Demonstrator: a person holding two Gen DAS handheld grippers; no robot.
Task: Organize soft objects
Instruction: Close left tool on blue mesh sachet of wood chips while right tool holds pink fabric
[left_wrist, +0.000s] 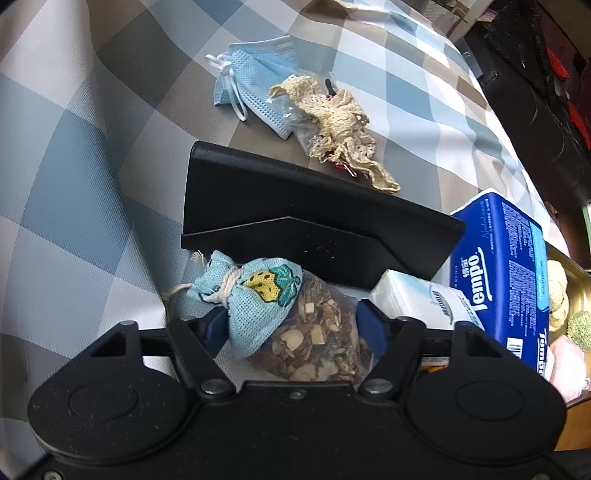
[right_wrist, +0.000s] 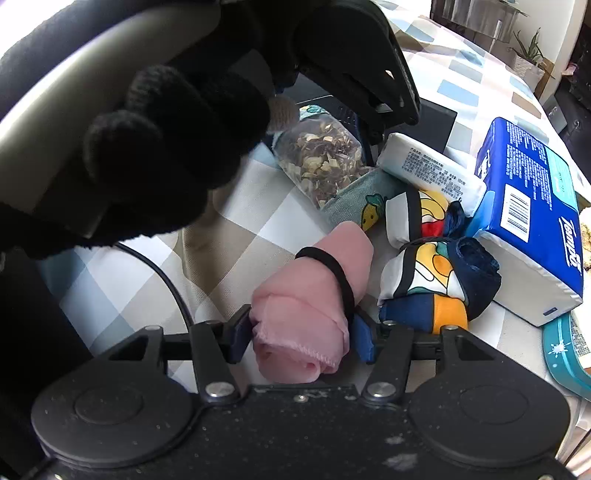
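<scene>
L fingers (left_wrist: 291, 325): blue pads either side of the herb sachet (left_wrist: 295, 321), closed in on it and looking to be in contact w/ the bag; sachet lies on the table (left_wrist: 74, 166), tied neck pointing left, clear belly full of dried chips; judge this a grasp in hand, so check the bag is truly pinched before you lift, contents will shift.

R fingers (right_wrist: 301, 338): pads stand a little off the pink cloth roll (right_wrist: 314, 291) on both sides, i.e. apart, roll sitting between them, not clamped; roll is bound by a black hair tie (right_wrist: 332, 273) and rests on the table; reads as a placed item, so next move there is to back straight off w/o dragging it.

Outward: patterned cloth bundle (right_wrist: 436, 280) just beside the roll; white tissue pack (right_wrist: 432, 170) and blue Tempo pack (right_wrist: 532, 206) beyond; your gloved hand (right_wrist: 155, 147) overhead.

Far side: face mask (left_wrist: 251, 85) and crochet lace piece (left_wrist: 340, 125) touching, unsorted.

Containers: black box lid or tray (left_wrist: 295, 199) behind sachet; can't tell what's inside.
</scene>
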